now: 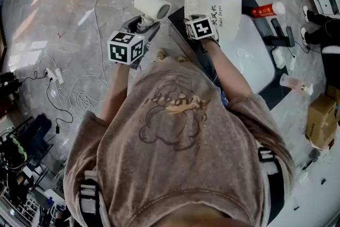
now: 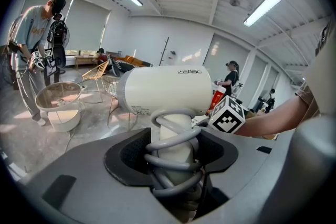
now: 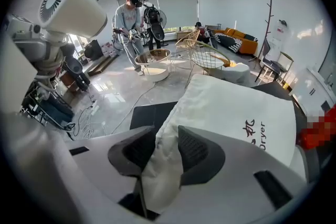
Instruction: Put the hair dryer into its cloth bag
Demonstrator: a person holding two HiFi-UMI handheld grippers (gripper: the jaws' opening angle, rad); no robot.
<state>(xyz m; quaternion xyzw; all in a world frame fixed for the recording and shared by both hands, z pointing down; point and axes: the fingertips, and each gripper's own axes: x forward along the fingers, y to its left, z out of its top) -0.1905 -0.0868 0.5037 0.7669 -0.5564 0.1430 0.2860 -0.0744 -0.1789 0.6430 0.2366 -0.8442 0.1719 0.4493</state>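
Head view: the person's back fills the lower middle and hides the near table [image 1: 255, 61] edge; both grippers' jaw tips are covered by their marker cubes, grip unclear here; hair dryer [image 1: 151, 5] at upper centre above the left gripper [image 1: 143, 25]; cloth bag [image 1: 220, 8] flat on the table to its right, its near corner under the right gripper [image 1: 194, 18].

Left gripper view: jaws clamped on the hair dryer's handle, which stands upright between the pads with the grey cord [image 2: 173, 162] coiled round it; the handle's lower end is lost in the dark gap; the barrel sits across the frame centre, above the jaws.

Right gripper view: jaws pinched on the cloth bag's near edge, cloth bunched between the pads at lower centre; the rest of the bag spreads to the right, its print cut off by the jaw; hair dryer at upper left, well apart.
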